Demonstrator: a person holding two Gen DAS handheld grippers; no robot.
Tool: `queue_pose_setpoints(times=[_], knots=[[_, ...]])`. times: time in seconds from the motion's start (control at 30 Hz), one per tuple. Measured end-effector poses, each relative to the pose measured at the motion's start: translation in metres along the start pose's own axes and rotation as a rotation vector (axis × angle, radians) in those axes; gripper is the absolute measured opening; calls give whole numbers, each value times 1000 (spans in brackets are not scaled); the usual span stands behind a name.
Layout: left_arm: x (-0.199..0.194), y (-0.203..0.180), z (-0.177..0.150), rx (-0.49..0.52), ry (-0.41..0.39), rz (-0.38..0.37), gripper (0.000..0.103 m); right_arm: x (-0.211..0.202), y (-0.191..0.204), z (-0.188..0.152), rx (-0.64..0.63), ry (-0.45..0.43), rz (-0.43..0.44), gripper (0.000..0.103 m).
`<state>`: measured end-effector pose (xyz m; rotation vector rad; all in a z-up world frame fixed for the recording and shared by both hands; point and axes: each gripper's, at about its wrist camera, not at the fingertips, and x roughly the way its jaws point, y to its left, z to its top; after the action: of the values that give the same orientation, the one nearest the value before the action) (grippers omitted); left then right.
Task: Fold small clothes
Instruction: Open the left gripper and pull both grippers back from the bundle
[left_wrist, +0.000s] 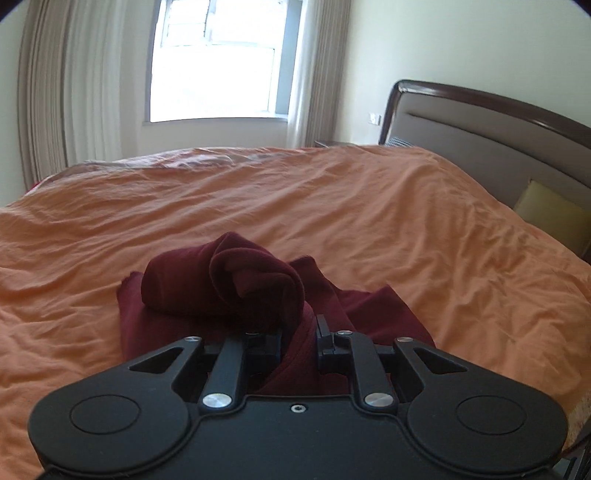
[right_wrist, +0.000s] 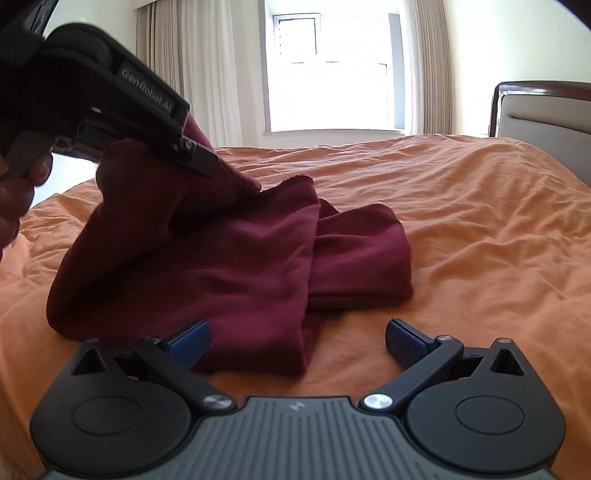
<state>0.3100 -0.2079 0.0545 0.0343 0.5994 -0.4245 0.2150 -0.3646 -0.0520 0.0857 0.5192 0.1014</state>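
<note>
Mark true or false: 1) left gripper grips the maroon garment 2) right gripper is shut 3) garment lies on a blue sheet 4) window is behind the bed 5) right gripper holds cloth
1) True: the left gripper is shut on the maroon garment.
2) False: the right gripper is open.
3) False: the bedsheet is orange.
4) True: the window is beyond the bed.
5) False: its fingers hold nothing.

"GenRobot.AI" in pale letters on side of left gripper (right_wrist: 207, 162), small logo mark on right gripper (right_wrist: 295, 338) body, unreadable
</note>
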Motion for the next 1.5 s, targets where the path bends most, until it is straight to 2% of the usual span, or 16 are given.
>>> queue_pose_setpoints(times=[0.07,0.2,0.3,0.37,0.53,0.87,1.23,1.5], knots=[[10,-4,-8,-4,35,-27,25,-4,-5,-3,7,-4,5,103],[19,-2,-15,-63,77,-79,26,-6,-5,-5,-4,-8,-5,103],[18,-2,-16,-56,74,-78,36,-8,0,-6,-9,-8,-15,103],[15,-1,-15,-59,66,-82,49,-12,1,-7,-8,-7,-18,103],[7,4,-13,-70,52,-89,57,-13,2,-7,-14,-3,-27,103],[-10,18,-20,-72,21,-18,92,-25,6,-17,-29,-27,-51,103],[-20,50,-32,-99,6,61,102,-40,12,-25,-18,-61,-83,103],[-25,81,-48,-129,18,145,102,-60,5,-25,127,-157,-67,103]])
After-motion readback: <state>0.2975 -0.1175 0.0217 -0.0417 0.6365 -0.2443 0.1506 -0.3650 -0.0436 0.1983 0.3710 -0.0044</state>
